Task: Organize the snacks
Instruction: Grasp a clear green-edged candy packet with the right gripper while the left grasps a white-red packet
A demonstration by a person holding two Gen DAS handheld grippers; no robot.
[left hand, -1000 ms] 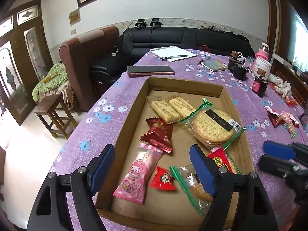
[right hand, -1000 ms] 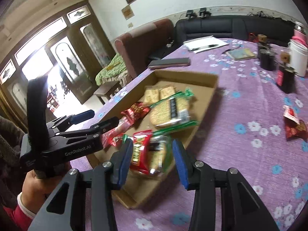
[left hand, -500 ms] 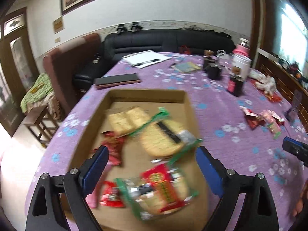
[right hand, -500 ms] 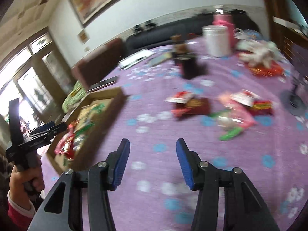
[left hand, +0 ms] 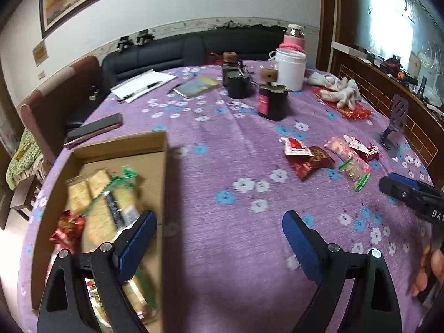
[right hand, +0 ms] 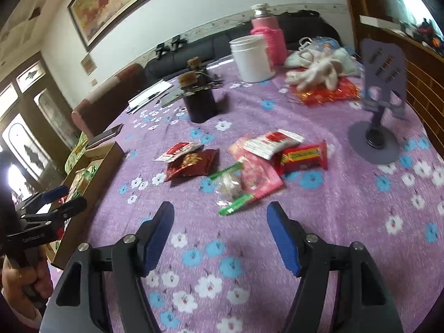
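Hovering over a purple flowered tabletop (right hand: 347,194), the right tongs (right hand: 220,238) are opening with nothing between their blue pads, only cloth below them. The right wrist view shows plainly what the left one renders small: a loose heap of snack packets just ahead of the tongs, made up of a dark red pouch (right hand: 193,165), a pink packet (right hand: 256,176), a clear green-edged biscuit bag (right hand: 231,191), a white-and-red sachet (right hand: 273,143) and a red bar (right hand: 304,155), several of them overlapping. It also shows the purple phone stand (right hand: 384,88) close up, to the right of the heap.

The left wrist view alone looks down into the cardboard box (left hand: 163,149), which sits at the tabletop's left edge. The left tongs (left hand: 219,237) are spread wide and hold nothing, one finger over the box's right wall, the other over bare cloth. At that view's right margin, the right tongs (left hand: 399,187) appear side-on, with fingers of the person's hand (left hand: 428,270) below.

A broad stretch of open cloth lies between the box and the heap. Farther back stand a white tub (left hand: 290,69), a pink flask (left hand: 294,37) and dark jars (left hand: 273,101).

Inside the box, blurred, lie pale cracker packs (left hand: 83,188), a green-edged biscuit bag (left hand: 116,202) and a red wrapper (left hand: 68,230); more packets sit hidden under the left tongs.
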